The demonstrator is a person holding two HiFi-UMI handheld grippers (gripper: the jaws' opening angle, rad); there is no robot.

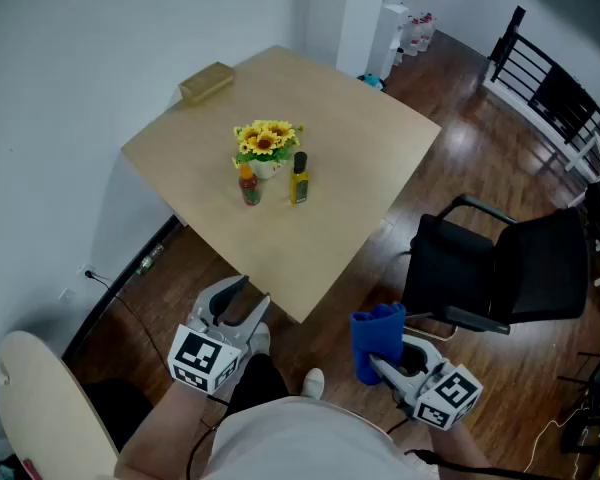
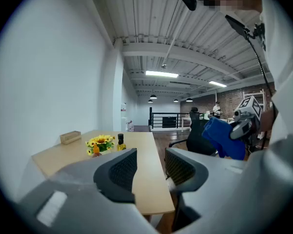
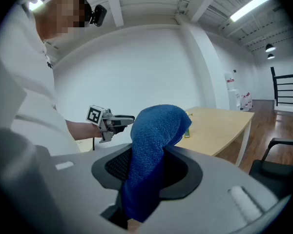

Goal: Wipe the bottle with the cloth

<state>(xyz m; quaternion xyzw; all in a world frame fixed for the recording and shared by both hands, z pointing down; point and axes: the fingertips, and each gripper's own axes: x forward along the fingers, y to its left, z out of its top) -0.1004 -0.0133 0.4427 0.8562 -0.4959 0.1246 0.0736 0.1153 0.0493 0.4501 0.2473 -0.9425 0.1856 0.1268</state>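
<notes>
Currently right gripper (image 1: 382,366) clamps blue cloth (image 1: 376,336); left gripper (image 1: 250,296) empty.

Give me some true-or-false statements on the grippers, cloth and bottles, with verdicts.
1. The right gripper is shut on the cloth. True.
2. The left gripper holds a bottle. False: its fingers stand apart with nothing between them.
3. Two bottles stand on the table by the flowers. True.
4. The cloth is touching a bottle. False: it is held short of the table, apart from both bottles.
</notes>
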